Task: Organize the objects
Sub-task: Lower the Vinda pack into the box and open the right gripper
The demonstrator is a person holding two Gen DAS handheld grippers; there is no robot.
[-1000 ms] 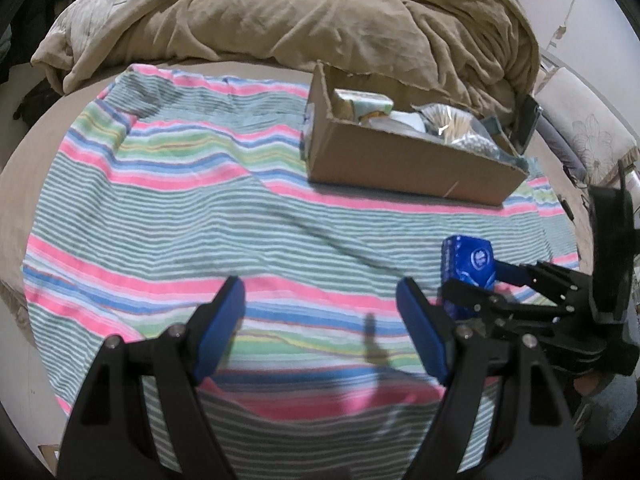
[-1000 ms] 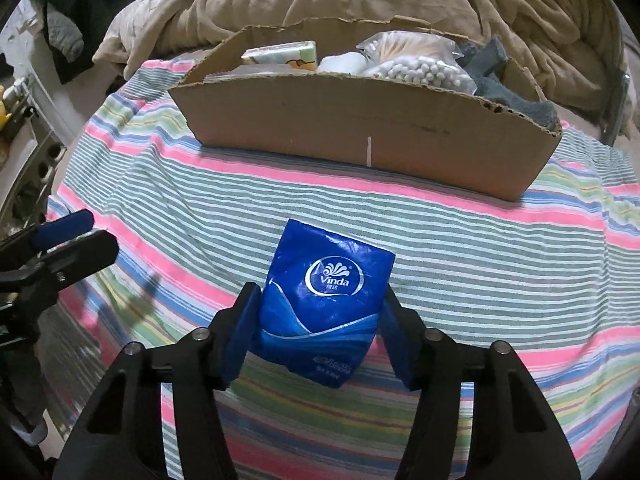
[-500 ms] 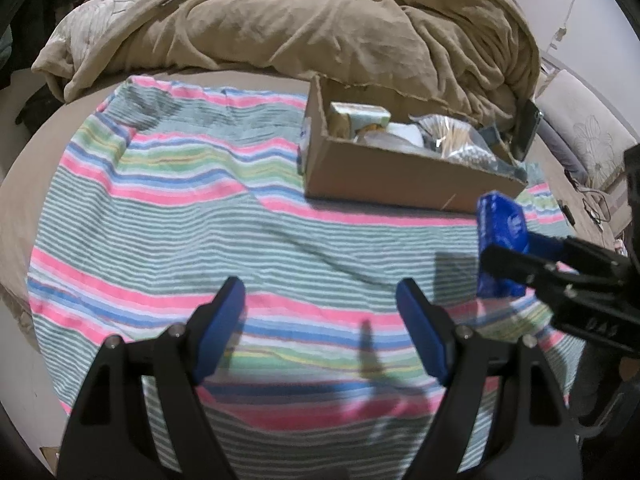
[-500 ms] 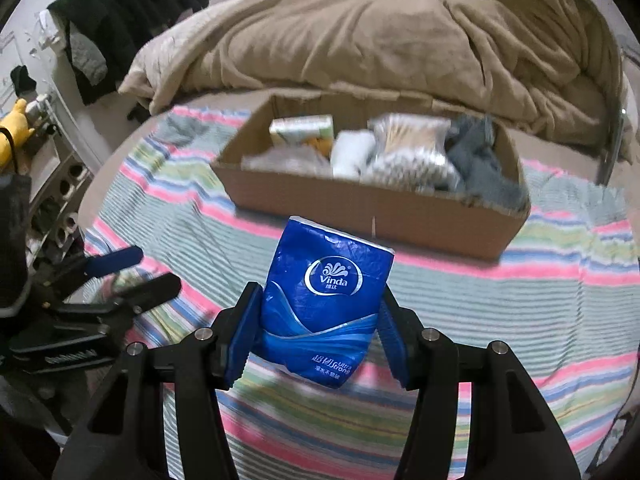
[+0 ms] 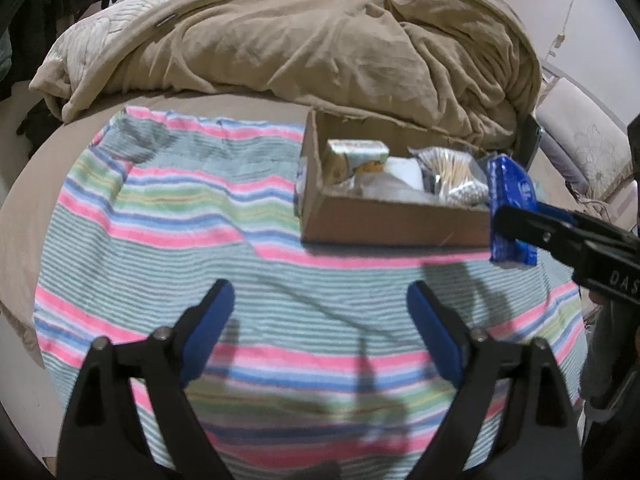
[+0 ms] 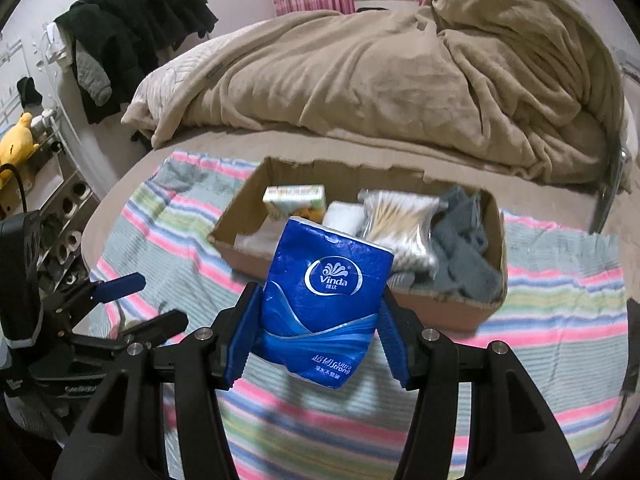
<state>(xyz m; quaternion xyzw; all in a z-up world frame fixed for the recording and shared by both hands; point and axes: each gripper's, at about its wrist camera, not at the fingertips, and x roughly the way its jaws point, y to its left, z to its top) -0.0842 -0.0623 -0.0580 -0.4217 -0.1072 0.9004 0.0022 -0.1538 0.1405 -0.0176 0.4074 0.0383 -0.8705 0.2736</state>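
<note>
My right gripper [image 6: 316, 332] is shut on a blue Vinda tissue pack [image 6: 320, 296] and holds it in the air in front of the open cardboard box [image 6: 464, 312]. The pack [image 5: 510, 208] and the right gripper [image 5: 516, 224] also show in the left wrist view, at the box's right end. The box [image 5: 384, 222] holds a small carton [image 6: 294, 198], a bag of cotton swabs [image 6: 400, 224], a white roll and grey cloth [image 6: 460, 248]. My left gripper [image 5: 320, 312] is open and empty, low over the striped towel [image 5: 180, 208].
The striped towel covers the near part of the bed. A heaped tan blanket [image 5: 320, 40] lies behind the box. Dark clothes [image 6: 132, 32] hang on the left wall above a shelf with a yellow toy [image 6: 16, 140]. A pillow [image 5: 580, 148] is at the far right.
My right gripper has lifted the tissue pack off the towel and carried it up and toward the box. My left gripper has stayed open in place.
</note>
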